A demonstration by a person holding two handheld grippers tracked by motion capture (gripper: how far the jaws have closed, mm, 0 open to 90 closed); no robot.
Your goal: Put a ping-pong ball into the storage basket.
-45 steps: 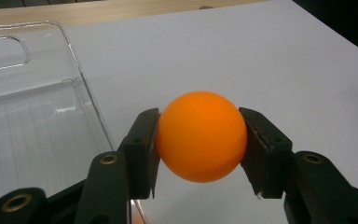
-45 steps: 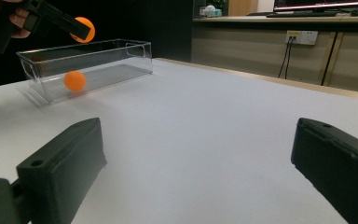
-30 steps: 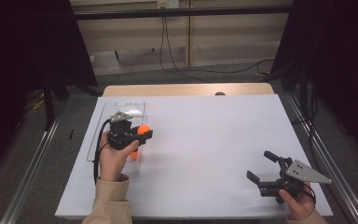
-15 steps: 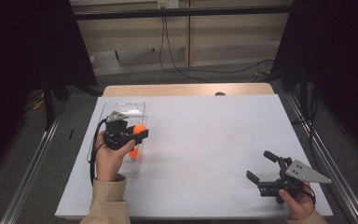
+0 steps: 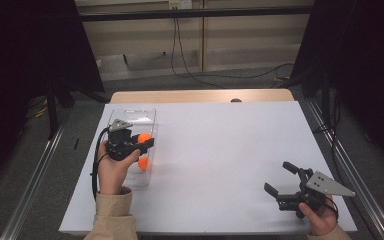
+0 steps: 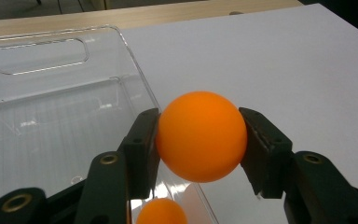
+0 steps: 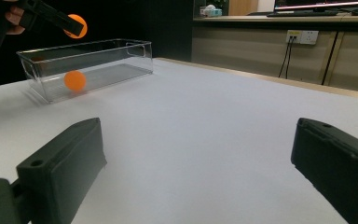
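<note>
Left gripper point(image 5: 145, 140) shifted slightly with orange ball point(image 6: 200, 135) (second ball point(image 6: 161, 212) cut off)

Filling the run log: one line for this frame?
left tool: shut on orange ball, above bin's right wall | clear bin: second ball inside | right tool: open, empty, near table's right corner

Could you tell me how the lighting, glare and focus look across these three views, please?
High view: evenly lit white table, dark surroundings, sharp. Left gripper view: held orange ball crisp between the left gripper jaws, bright glare streaks on the clear box. Right gripper view: the open right gripper jaws are blurred up close; the second ball in the box looks soft.
</note>
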